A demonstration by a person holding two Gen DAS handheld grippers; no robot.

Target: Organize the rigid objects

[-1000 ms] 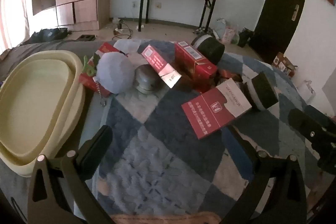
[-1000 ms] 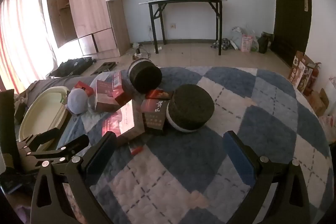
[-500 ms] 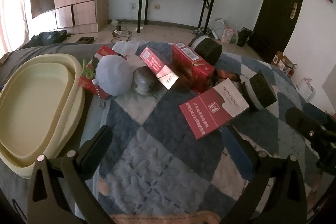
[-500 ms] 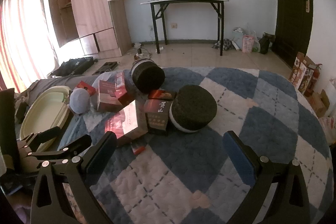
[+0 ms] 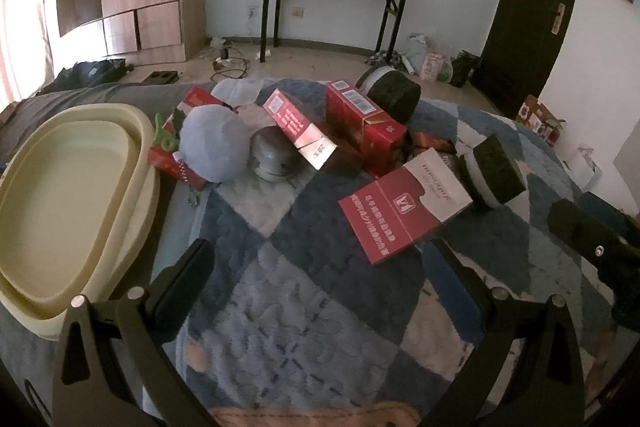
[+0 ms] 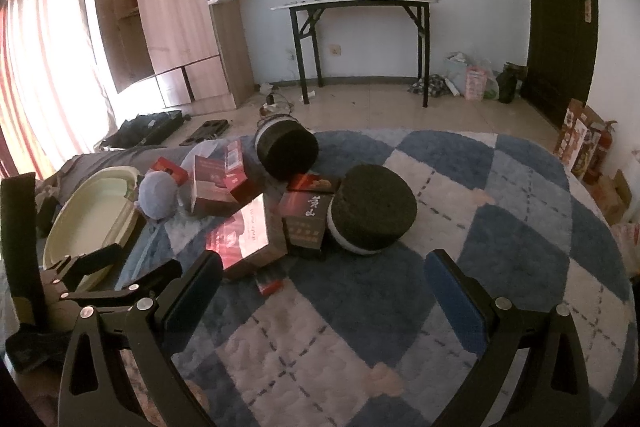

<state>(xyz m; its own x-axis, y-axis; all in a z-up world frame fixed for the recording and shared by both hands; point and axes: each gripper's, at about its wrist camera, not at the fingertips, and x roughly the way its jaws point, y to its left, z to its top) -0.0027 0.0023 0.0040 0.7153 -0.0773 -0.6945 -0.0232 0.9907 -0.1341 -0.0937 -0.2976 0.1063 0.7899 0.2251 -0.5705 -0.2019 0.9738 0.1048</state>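
Note:
A heap of objects lies on a blue and white checked blanket [image 5: 312, 315]. A flat red and white box [image 5: 404, 209] lies nearest my left gripper [image 5: 324, 279], which is open and holds nothing. Behind it are red cartons [image 5: 360, 125], a grey metal lid [image 5: 274, 157], a blue plush ball [image 5: 214, 143] and two dark round tins [image 5: 394, 97]. A cream oval tray [image 5: 60, 203] sits at the left. My right gripper [image 6: 324, 291] is open and holds nothing, short of the nearer round tin [image 6: 372, 211] and a dark red box [image 6: 308, 223].
The other gripper [image 5: 592, 251] shows at the right edge of the left wrist view. Beyond the blanket are a black-legged table [image 6: 360, 39], a wooden wardrobe [image 6: 176, 27], a dark door [image 5: 524, 11] and clutter on the floor.
Both grippers drew back and rose slightly, so the heap sits a little farther off. Nothing was taken hold of or moved.

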